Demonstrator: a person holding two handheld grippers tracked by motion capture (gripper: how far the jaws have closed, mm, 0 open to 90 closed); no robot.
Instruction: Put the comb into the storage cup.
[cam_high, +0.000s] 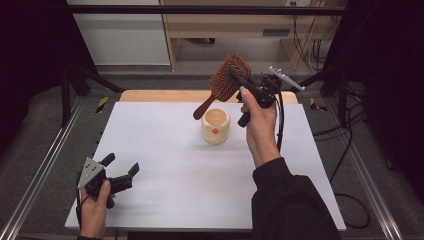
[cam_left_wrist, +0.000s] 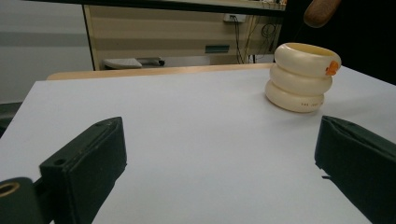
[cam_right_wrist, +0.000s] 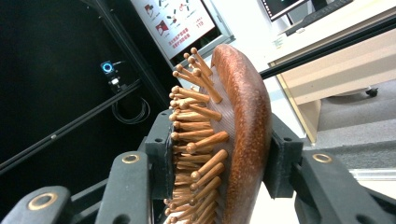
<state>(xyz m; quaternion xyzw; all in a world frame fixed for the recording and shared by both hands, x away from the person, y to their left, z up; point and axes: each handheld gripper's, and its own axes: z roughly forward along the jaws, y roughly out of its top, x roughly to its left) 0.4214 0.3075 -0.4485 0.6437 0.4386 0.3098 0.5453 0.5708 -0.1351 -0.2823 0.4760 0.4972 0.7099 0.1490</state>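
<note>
Overhead, your right gripper (cam_high: 239, 80) clamps the wooden hairbrush (cam_high: 227, 77), fingers (cam_right_wrist: 161, 154) hiding its lower bristles; left gripper (cam_high: 121, 166) gapes empty.

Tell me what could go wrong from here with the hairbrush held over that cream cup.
1. The right gripper clamps the wooden hairbrush across its head, one pad on the bristles; that springy side could let it slip or twist.
2. The brush handle hangs just above the cream cup; lowered off-centre, it may catch the rim and tip the cup.
3. The left gripper rests open, far from the cup, so nothing steadies it.
</note>
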